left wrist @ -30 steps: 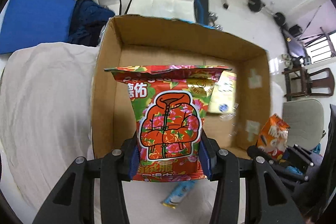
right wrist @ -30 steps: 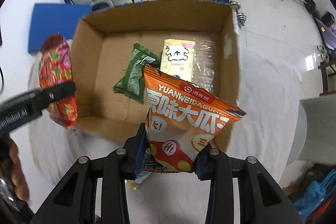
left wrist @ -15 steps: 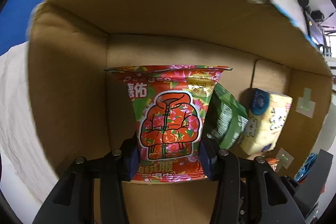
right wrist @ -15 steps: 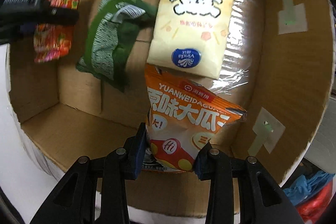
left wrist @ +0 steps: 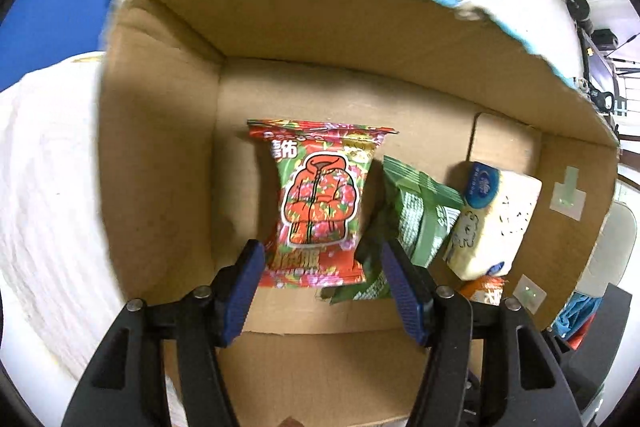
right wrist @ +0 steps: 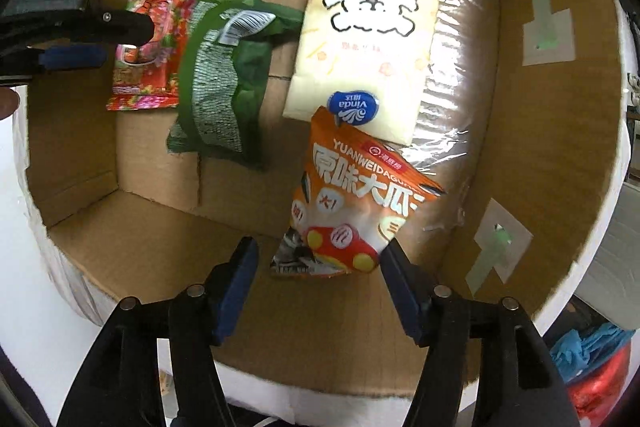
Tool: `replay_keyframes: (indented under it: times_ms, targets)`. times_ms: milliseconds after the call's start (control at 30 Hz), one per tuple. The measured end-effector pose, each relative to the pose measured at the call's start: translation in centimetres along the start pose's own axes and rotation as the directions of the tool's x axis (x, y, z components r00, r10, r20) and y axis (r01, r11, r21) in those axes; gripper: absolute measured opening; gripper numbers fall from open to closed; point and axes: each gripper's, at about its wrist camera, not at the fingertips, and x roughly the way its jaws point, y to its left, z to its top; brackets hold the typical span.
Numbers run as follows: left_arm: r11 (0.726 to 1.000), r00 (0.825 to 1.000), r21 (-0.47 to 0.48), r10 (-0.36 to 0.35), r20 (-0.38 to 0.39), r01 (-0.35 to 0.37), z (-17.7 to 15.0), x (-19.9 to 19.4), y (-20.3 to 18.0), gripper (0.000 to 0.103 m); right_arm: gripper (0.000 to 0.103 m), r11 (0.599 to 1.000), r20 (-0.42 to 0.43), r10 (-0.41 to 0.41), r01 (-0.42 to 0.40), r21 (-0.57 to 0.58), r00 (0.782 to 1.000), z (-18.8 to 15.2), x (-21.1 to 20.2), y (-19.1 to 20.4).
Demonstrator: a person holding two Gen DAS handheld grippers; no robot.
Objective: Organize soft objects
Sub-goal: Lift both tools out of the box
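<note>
Inside the brown cardboard box (left wrist: 160, 155), the red flowered snack bag (left wrist: 320, 207) is seen between the spread fingers of the left tool (left wrist: 320, 283), ungripped. The orange glossy snack bag (right wrist: 352, 203) lies likewise free before the wide-open right tool (right wrist: 320, 279), overlapping the cream tissue pack (right wrist: 368, 39).

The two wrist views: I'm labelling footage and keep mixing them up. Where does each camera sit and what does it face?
Left wrist: on the left gripper, looking down into the cardboard box at the red floral packet; its open blue-padded fingers show.
Right wrist: on the right gripper, facing the box's right half, at the orange packet; its open fingers show.
Shared: green packet, tissue pack.
</note>
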Motion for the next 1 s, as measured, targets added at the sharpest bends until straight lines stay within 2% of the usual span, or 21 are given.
replay_keyframes:
  times_ms: [167, 267, 333, 533, 700, 767, 800, 900, 1000]
  targets:
    - [0.999, 0.995, 0.035, 0.012, 0.104, -0.015, -3.8, -2.8, -0.7, 0.059, 0.066, 1.000, 0.061, -0.009, 0.008, 0.027, 0.998, -1.7, -2.7, -0.5]
    - [0.992, 0.971, 0.066, 0.089, 0.220, -0.106, -6.6, -4.2, -2.5, 0.059, 0.066, 0.998, 0.107, -0.013, 0.007, 0.056, 0.994, -2.7, -4.1, -0.7]
    - [0.988, 0.957, 0.073, 0.112, 0.269, -0.136, -8.4, -4.7, -2.3, 0.059, 0.066, 0.997, 0.136, -0.017, 0.007, 0.072, 0.991, -3.4, -4.3, -1.3]
    - [0.993, 0.942, 0.087, 0.041, 0.332, -0.073, -11.9, -7.4, -1.9, 0.059, 0.066, 0.996, 0.227, -0.040, 0.021, 0.086, 0.973, -6.3, -7.2, -1.4]
    - [0.993, 0.924, 0.097, 0.020, 0.383, -0.062, -14.5, -9.9, -2.5, 0.059, 0.066, 0.995, 0.313, -0.070, 0.043, 0.092, 0.947, -8.6, -9.2, -0.2]
    - [0.994, 0.912, 0.095, 0.014, 0.411, -0.058, -15.6, -10.9, -2.4, 0.076, 0.066, 0.994, 0.344, -0.080, 0.048, 0.100, 0.936, -9.5, -10.2, 0.3]
    - [0.994, 0.903, 0.090, 0.015, 0.430, -0.059, -16.0, -11.3, -2.4, 0.091, 0.067, 0.994, 0.354, -0.083, 0.051, 0.101, 0.931, -9.7, -10.2, 0.7]
    - [0.994, 0.877, 0.083, 0.024, 0.480, -0.073, -17.3, -12.5, -2.4, 0.097, 0.096, 0.992, 0.397, -0.090, 0.048, 0.113, 0.913, -10.6, -11.1, 1.1]
    - [0.992, 0.855, 0.081, 0.036, 0.517, -0.091, -18.3, -13.2, -2.3, 0.098, 0.097, 0.989, 0.444, -0.111, 0.056, 0.135, 0.889, -11.7, -12.0, 1.4]
